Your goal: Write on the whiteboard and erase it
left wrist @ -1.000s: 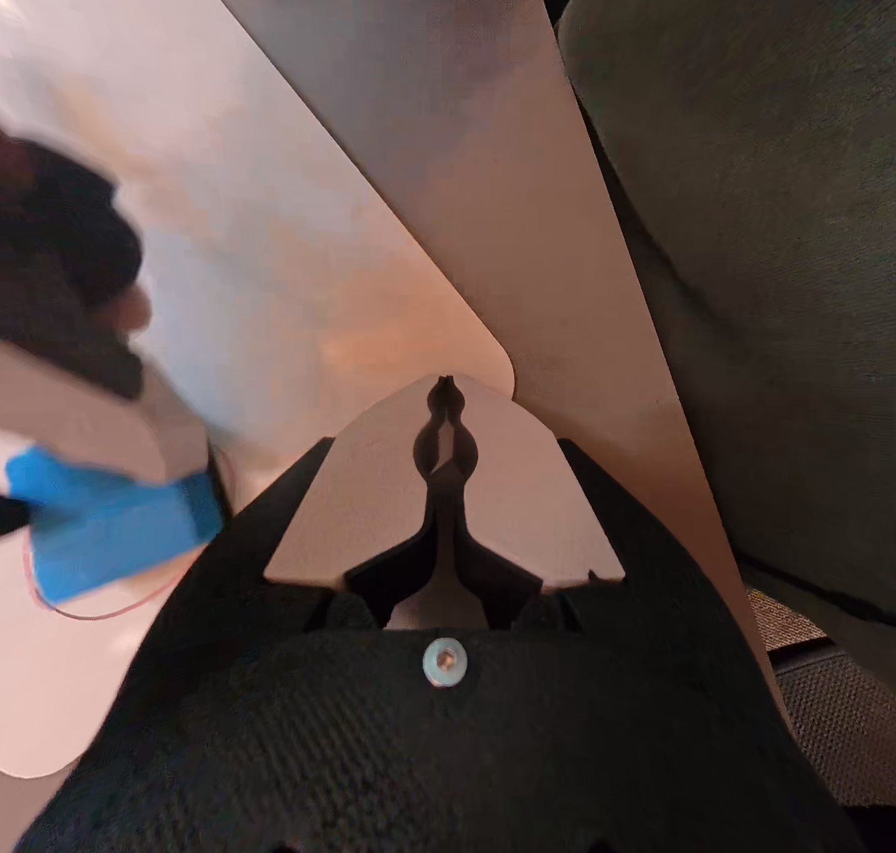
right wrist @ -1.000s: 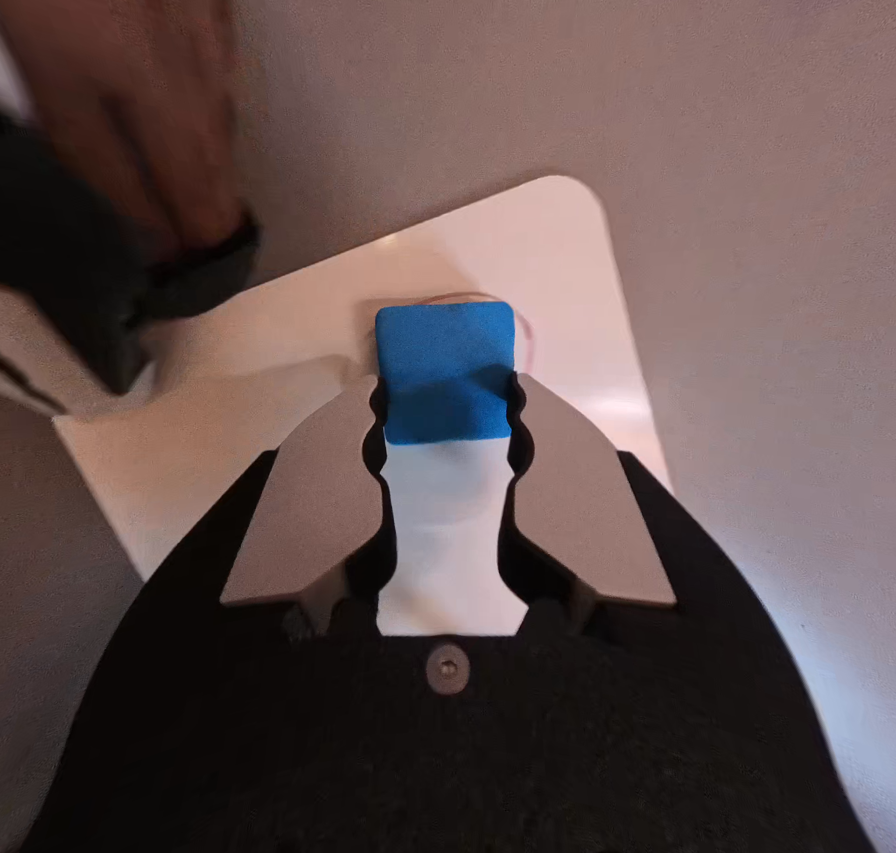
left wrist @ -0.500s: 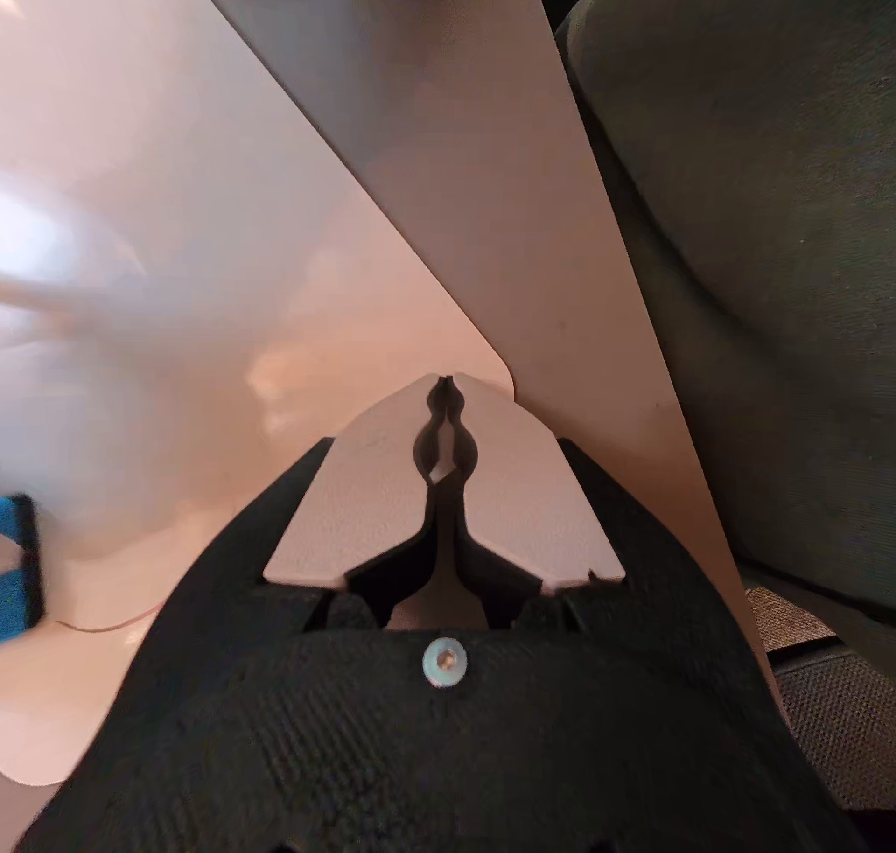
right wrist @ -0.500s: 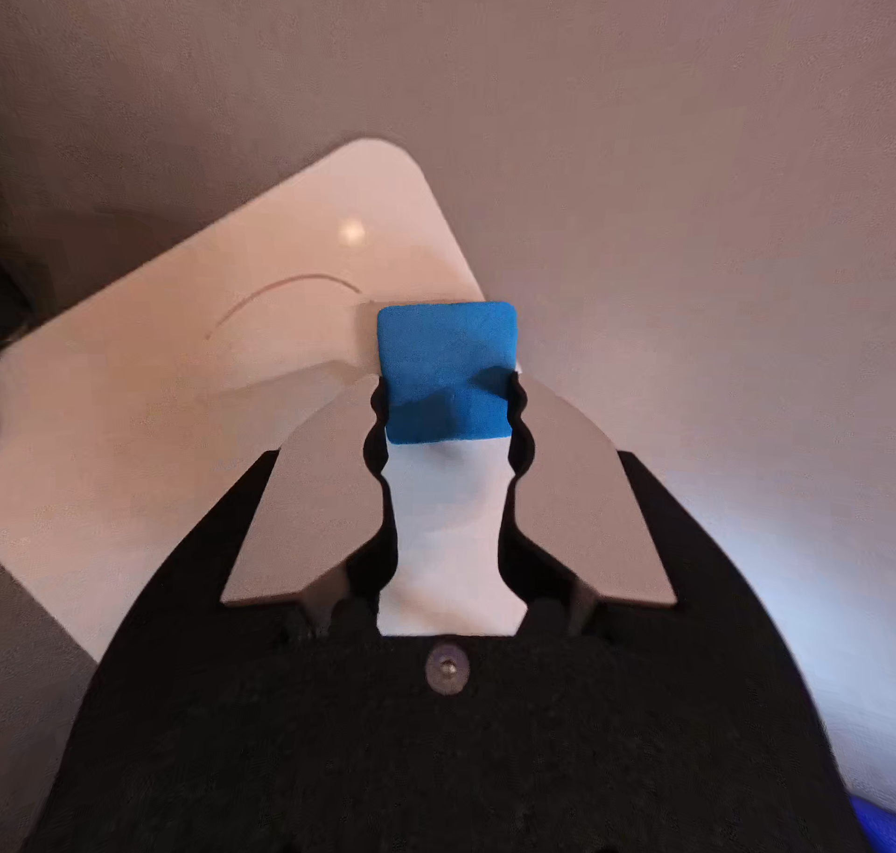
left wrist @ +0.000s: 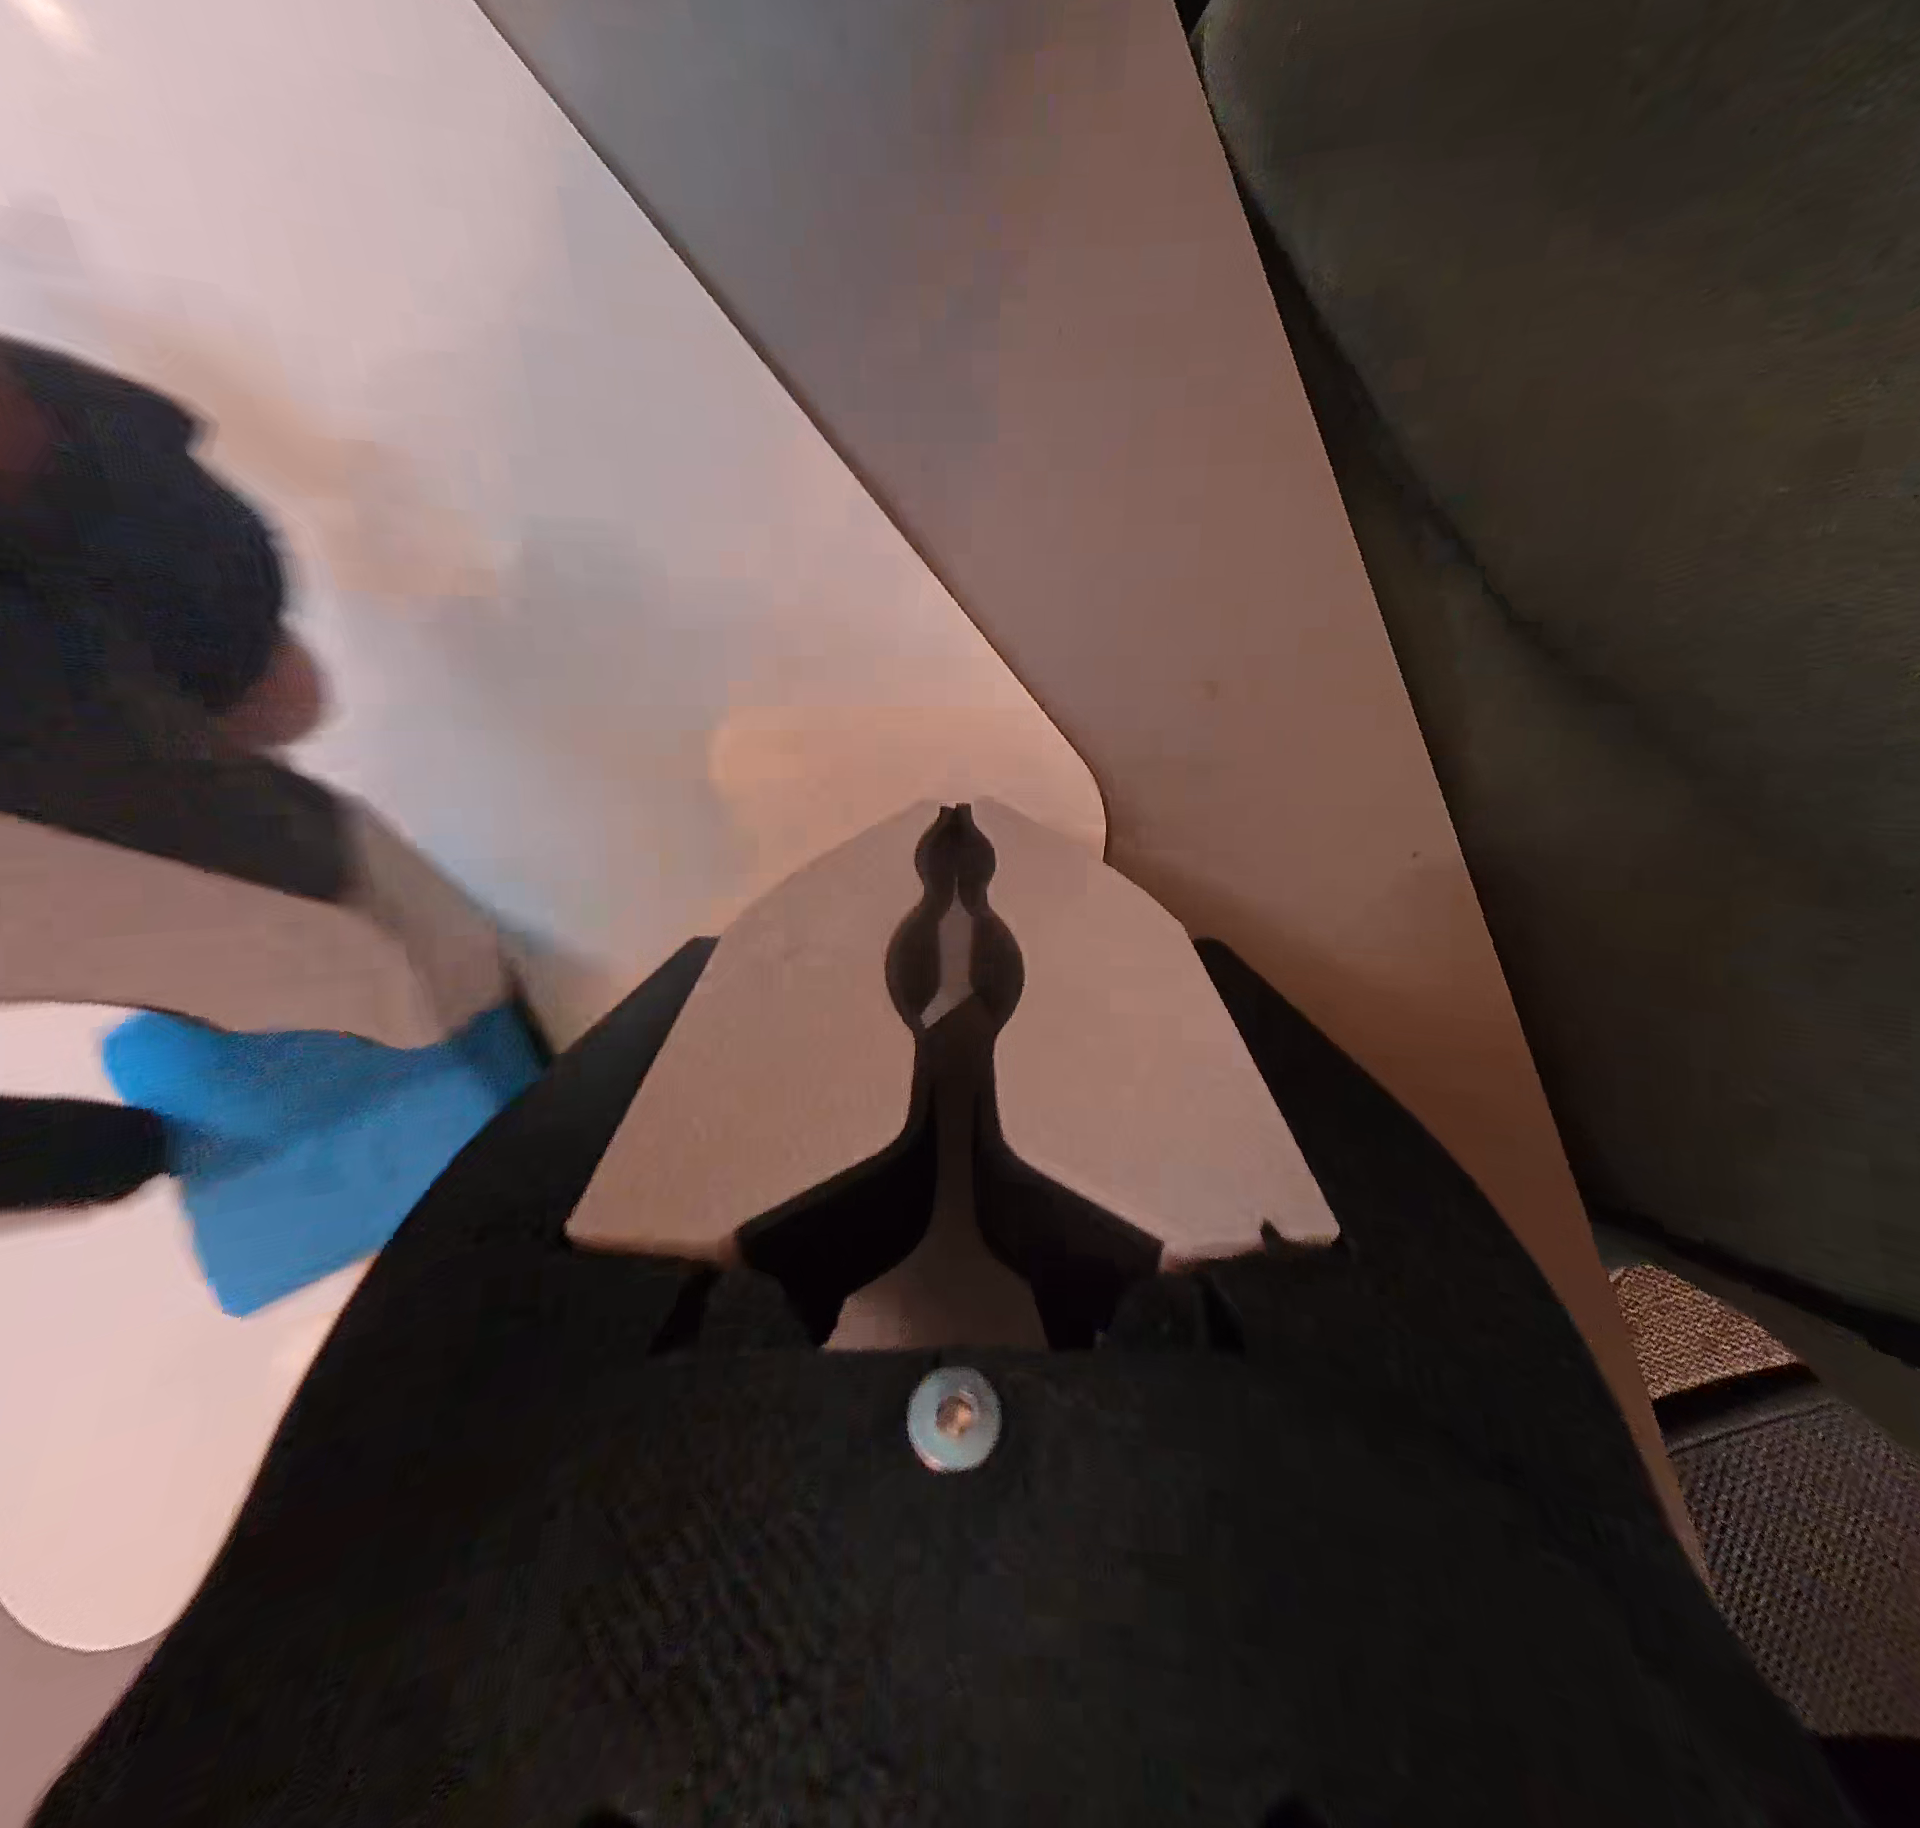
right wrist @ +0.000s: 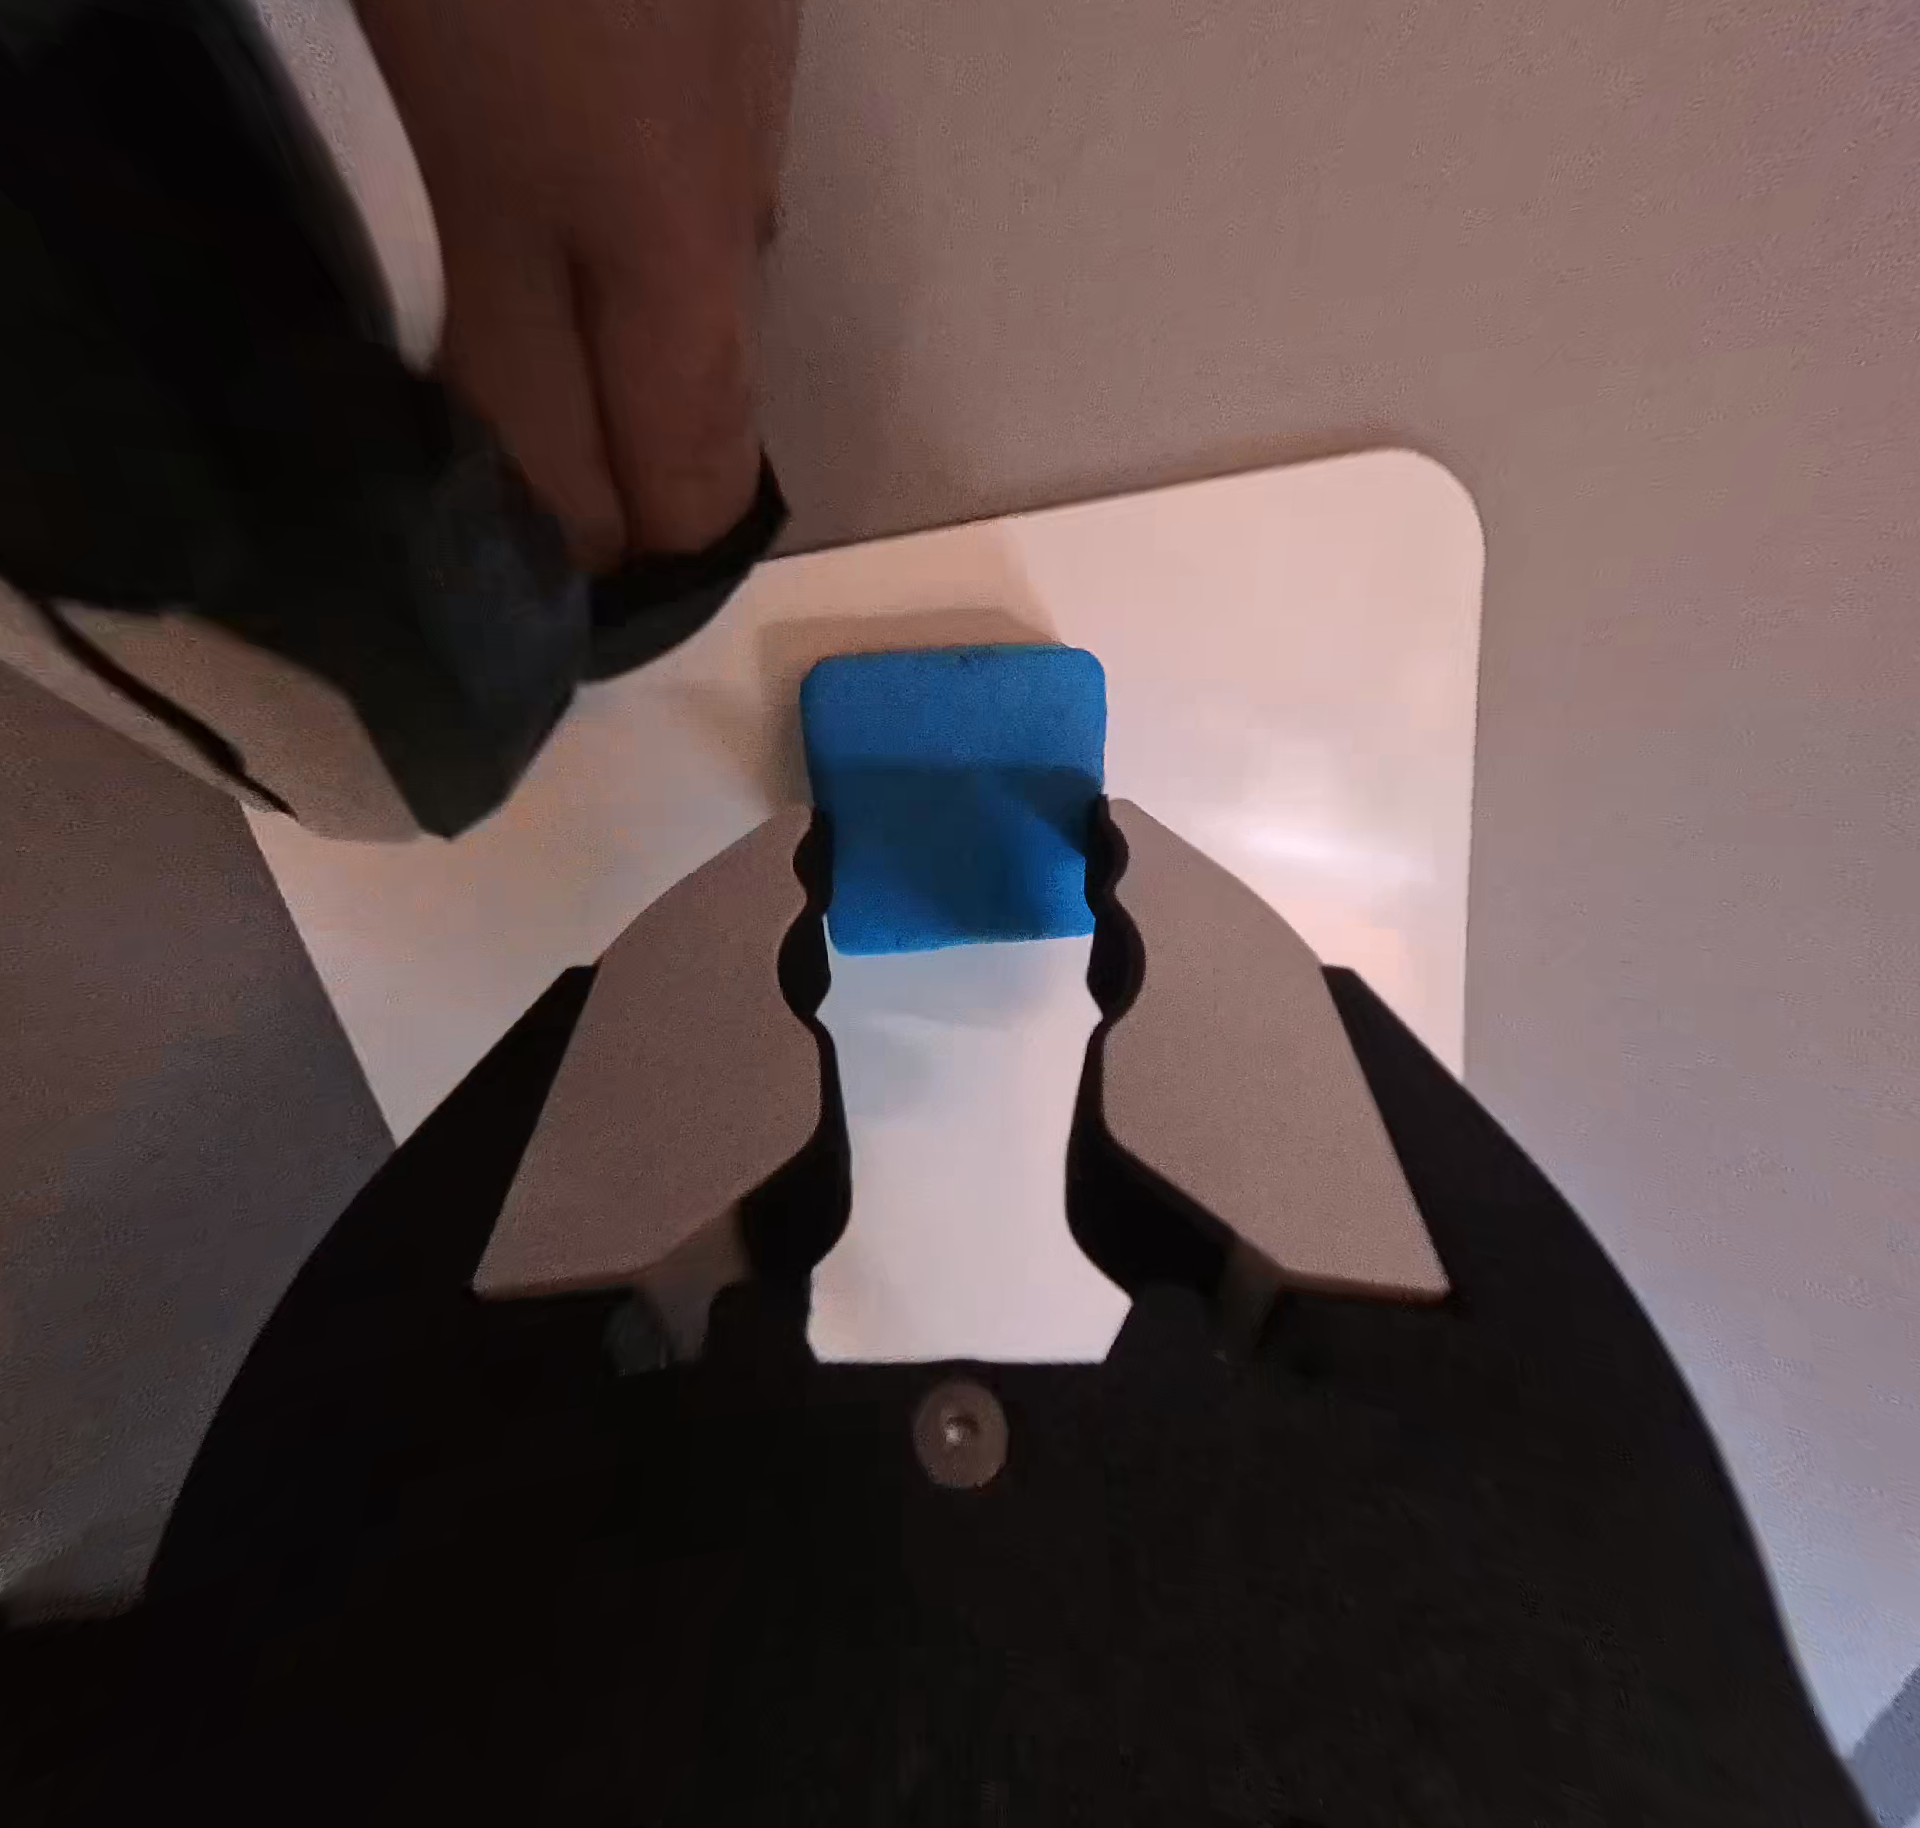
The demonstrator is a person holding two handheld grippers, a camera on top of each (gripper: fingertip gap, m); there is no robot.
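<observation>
The white whiteboard [left wrist: 520, 428] lies flat on a beige table. My left gripper [left wrist: 957, 817] is shut and empty, its tips resting on the board's near corner. In the right wrist view it [right wrist: 343, 812] shows on the board's left corner, held by a hand [right wrist: 623, 272]. My right gripper [right wrist: 954, 822] is shut on a blue eraser [right wrist: 951, 739], which is pressed on the whiteboard [right wrist: 1299, 687] near its middle. The eraser [left wrist: 301, 1155] shows blurred at the left of the left wrist view. No marks show on the board.
The beige table [right wrist: 1455, 168] runs beyond the board on all sides. A dark green cushioned seat [left wrist: 1610, 428] stands past the table's edge at the right of the left wrist view, with a woven strap [left wrist: 1683, 1331] below it.
The right gripper swept the eraser away toward the board's far edge and back to beside the left gripper. The red curved line seen earlier no longer shows. The left gripper has stayed put.
</observation>
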